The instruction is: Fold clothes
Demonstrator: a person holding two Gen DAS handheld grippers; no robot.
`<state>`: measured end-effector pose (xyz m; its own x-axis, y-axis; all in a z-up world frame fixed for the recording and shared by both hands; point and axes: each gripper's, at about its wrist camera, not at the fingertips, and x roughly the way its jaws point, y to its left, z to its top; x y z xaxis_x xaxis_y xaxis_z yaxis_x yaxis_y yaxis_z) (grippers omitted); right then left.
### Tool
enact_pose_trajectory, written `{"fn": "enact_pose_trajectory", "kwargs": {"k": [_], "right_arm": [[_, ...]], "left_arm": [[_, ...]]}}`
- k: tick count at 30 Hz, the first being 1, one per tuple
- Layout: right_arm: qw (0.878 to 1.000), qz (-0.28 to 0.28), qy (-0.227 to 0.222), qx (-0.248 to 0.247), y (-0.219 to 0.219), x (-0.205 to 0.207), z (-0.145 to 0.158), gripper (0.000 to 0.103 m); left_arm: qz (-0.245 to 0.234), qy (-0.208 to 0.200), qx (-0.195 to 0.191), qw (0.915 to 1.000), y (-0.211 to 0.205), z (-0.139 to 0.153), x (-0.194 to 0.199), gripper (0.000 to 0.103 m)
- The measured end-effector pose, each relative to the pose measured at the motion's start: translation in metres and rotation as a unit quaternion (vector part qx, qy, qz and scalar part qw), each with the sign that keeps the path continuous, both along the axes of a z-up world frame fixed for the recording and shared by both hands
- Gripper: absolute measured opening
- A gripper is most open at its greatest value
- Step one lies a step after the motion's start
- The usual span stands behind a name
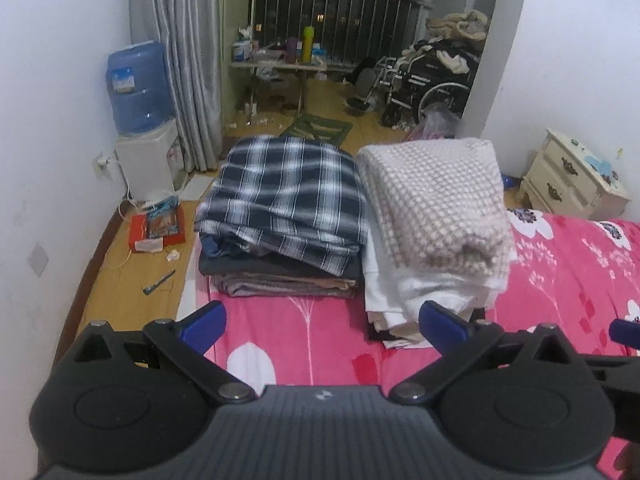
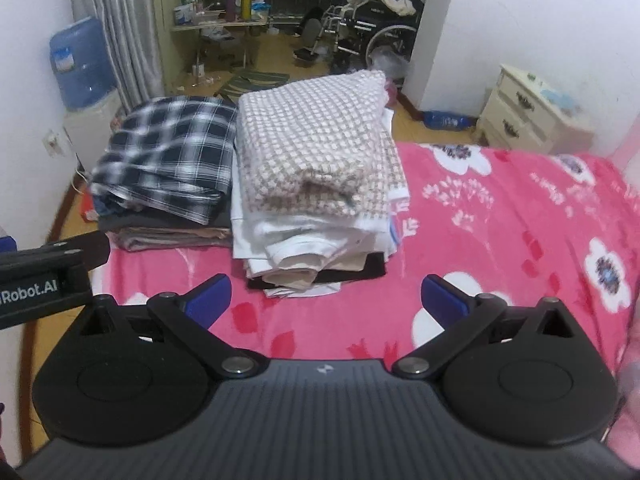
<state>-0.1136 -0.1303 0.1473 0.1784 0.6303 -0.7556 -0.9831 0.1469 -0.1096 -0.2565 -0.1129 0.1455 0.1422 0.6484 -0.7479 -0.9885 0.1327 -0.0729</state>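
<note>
Two stacks of folded clothes stand side by side at the far end of the pink flowered bed (image 1: pixel 312 332) (image 2: pixel 500 220). A navy plaid shirt (image 1: pixel 286 196) (image 2: pixel 168 152) tops the left stack. A beige checked knit (image 1: pixel 436 200) (image 2: pixel 316 144) tops the right stack of white and dark garments. My left gripper (image 1: pixel 323 322) hangs open over the bedspread just short of the stacks, with nothing between its blue fingers. My right gripper (image 2: pixel 327 300) is open too, empty, in front of the right stack. The left gripper's body (image 2: pixel 44 280) shows at the left edge of the right wrist view.
Left of the bed a water dispenser (image 1: pixel 138 120) stands by the wall, with a red box (image 1: pixel 158 228) on the wooden floor. A cream nightstand (image 1: pixel 572 176) sits at the right. Farther back are a cluttered folding table (image 1: pixel 280 64) and a wheelchair (image 1: pixel 436 80) piled with clothes.
</note>
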Motion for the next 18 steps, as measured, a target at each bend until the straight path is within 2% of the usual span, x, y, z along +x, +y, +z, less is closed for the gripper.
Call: {"fn": "enact_pose_trajectory", "kwargs": {"k": [8,18], "right_arm": [[1.0,-0.004,-0.003,-0.013,0.009,0.005,-0.009,0.102],[1.0,-0.011,0.002,-0.016,0.009,0.017,-0.009,0.102]], "left_arm": [[0.02,0.019,0.0,0.9996,0.007,0.0,-0.001,0.103],[0.016,0.042,-0.001,0.999,0.007,-0.001,0.009,0.103]]}}
